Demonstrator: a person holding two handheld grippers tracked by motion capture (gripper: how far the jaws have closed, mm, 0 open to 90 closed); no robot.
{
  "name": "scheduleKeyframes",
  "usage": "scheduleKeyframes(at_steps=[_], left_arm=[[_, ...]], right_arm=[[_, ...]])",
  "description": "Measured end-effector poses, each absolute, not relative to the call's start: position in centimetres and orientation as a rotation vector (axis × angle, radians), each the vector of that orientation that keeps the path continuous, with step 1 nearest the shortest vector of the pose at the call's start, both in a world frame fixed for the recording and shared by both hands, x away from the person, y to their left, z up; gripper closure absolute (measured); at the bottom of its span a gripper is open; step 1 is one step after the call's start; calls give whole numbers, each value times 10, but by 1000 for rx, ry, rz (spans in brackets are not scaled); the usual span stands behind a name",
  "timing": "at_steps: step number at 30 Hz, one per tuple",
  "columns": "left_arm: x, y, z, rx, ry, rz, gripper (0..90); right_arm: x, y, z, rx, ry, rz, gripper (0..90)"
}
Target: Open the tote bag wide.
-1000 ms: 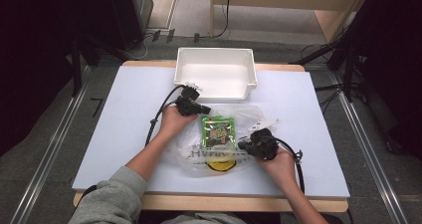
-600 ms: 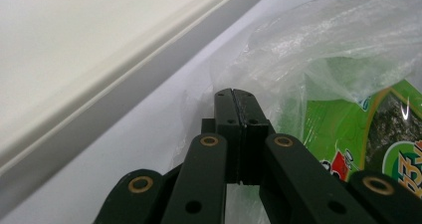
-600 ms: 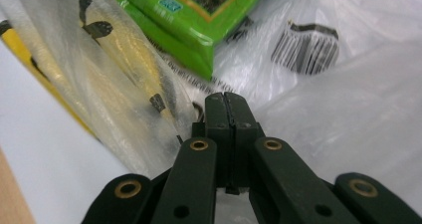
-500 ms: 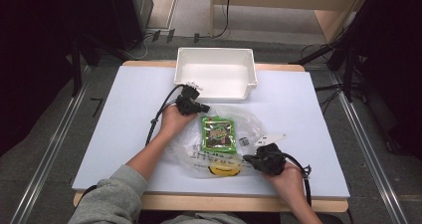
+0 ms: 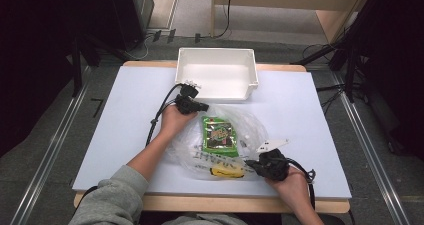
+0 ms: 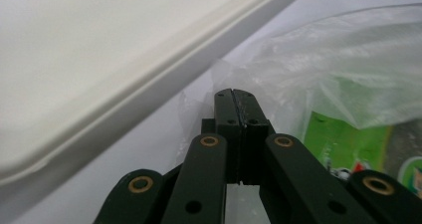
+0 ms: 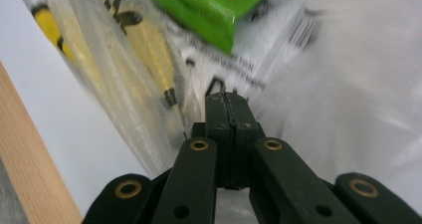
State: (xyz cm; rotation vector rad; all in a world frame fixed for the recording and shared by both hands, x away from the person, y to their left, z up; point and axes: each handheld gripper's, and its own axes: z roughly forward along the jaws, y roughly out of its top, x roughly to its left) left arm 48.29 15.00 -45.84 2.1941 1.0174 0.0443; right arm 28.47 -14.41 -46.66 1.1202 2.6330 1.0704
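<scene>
- The clear plastic bag (image 5: 220, 145) lies flat on the white bench (image 5: 120, 115), just in front of the white tray (image 5: 216, 77)
- Inside it sit a green packet (image 5: 219, 134) and, nearer the person, a yellow item (image 5: 226, 171)
- The left claw (image 5: 199, 106) is at the bag's far edge beside the tray; its jaws are pressed together, pinching the thin film
- The right claw (image 5: 255, 165) is at the bag's near right edge, jaws likewise closed tight on the plastic, close to the yellow item
</scene>
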Motion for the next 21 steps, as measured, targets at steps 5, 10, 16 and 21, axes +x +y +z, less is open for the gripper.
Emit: scheduleKeyframes(at_steps=[5, 10, 16, 21], left_arm=[[470, 146, -440, 2202, 964, 65, 900], [450, 141, -426, 2217, 899, 80, 900], [430, 143, -419, 2209, 887, 48, 900], [413, 141, -414, 2217, 860, 44, 900]], right_arm=[[292, -138, -459, 1112, 2604, 1091, 897], [295, -137, -448, 1111, 2561, 1128, 888], [304, -137, -431, 1124, 2515, 1155, 900], [319, -132, -413, 1138, 2480, 1206, 900]])
